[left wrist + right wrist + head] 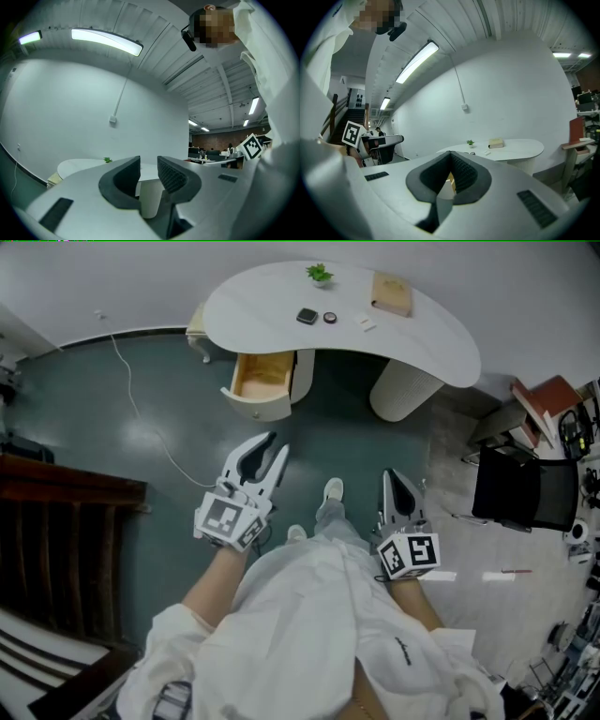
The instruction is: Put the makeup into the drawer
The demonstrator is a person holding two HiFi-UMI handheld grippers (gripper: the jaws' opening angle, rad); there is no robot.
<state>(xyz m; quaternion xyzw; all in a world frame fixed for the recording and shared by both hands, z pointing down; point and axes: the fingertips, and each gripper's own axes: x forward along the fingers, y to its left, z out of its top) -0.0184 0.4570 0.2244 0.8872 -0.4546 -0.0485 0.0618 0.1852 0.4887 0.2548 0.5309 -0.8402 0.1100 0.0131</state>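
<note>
Head view: curved white desk (441, 343), open wooden drawer (262, 376); left gripper (277, 443) jaws parted, right gripper (390, 476) clenched.

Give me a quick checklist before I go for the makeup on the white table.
1. Drawer open: ok, it is pulled out under the table.
2. Makeup in sight: ok, a dark case and a small round item lie on the table.
3. Left gripper free: ok, jaws slightly apart, nothing between them.
4. Right gripper ready to grasp: not ok, jaws together and empty.
5. Table within reach: not ok, both grippers hang over the floor, well short of it.
</note>
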